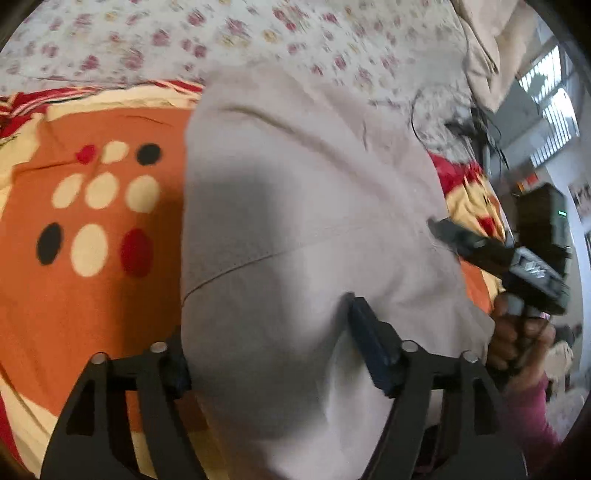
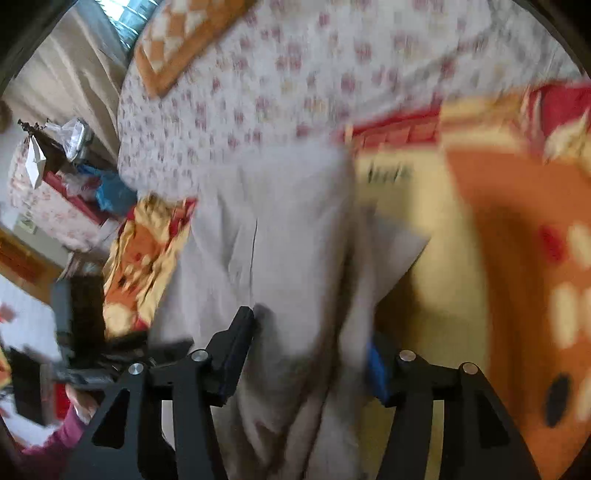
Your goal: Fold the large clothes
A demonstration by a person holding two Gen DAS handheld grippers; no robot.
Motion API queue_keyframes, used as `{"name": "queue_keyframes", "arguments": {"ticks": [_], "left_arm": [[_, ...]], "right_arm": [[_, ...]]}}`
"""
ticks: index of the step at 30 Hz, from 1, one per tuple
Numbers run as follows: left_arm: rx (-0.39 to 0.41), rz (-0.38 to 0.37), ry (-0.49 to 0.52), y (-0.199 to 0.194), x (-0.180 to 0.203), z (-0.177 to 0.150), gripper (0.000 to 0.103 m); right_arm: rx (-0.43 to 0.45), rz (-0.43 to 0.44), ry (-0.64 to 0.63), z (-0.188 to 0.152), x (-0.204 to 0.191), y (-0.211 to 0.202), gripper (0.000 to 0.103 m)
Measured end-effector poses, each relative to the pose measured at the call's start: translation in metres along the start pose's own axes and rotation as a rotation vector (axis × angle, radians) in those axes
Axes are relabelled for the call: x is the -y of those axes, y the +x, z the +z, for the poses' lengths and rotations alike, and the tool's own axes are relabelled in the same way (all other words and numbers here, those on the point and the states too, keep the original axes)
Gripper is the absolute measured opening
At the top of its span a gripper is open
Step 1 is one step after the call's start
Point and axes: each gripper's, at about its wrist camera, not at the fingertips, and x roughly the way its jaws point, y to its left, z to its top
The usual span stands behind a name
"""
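Both claws look parted with the pale grey garment (image 1: 314, 206) bunched between them over the orange blanket (image 1: 92, 277) on the bed, so honestly a loose pinch could let the fold slump sideways.

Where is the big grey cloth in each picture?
Left wrist view: the grey cloth fills the middle, running from the floral sheet down between the fingers.
Right wrist view: the grey cloth hangs in the middle, down between the fingers.
Shared landmark: the orange blanket with spots, left of the cloth in one, right in the other.
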Motion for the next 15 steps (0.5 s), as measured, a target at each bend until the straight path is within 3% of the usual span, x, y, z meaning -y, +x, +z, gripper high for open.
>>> {"name": "queue_keyframes", "arguments": {"ticks": [2,5,8,10,12,15], "left_arm": [[0.019,-0.011,-0.017,-0.003,0.002,0.001,0.073],[0.032,0.030,0.002,-0.002,0.009,0.001,0.073],[0.050,0.070,0.030,-0.012,0.007,-0.007,0.073],[0.077,0.094,0.056,-0.022,0.011,-0.009,0.074],[0.123,0.119,0.078,-0.029,0.011,-0.011,0.082],[0.162,0.158,0.084,-0.020,0.013,-0.011,0.084]], "right_arm": [[0.079,-0.030,-0.012,0.007,-0.008,-0.020,0.059],[0.059,-0.079,-0.033,0.020,-0.017,-0.007,0.058],[0.002,-0.133,-0.097,0.023,-0.023,0.023,0.016],[0.036,-0.186,-0.156,0.022,-0.029,0.021,0.002],[0.094,-0.229,-0.188,0.026,-0.029,0.009,0.001],[0.105,-0.282,-0.150,0.036,-0.010,0.016,0.000]]}}
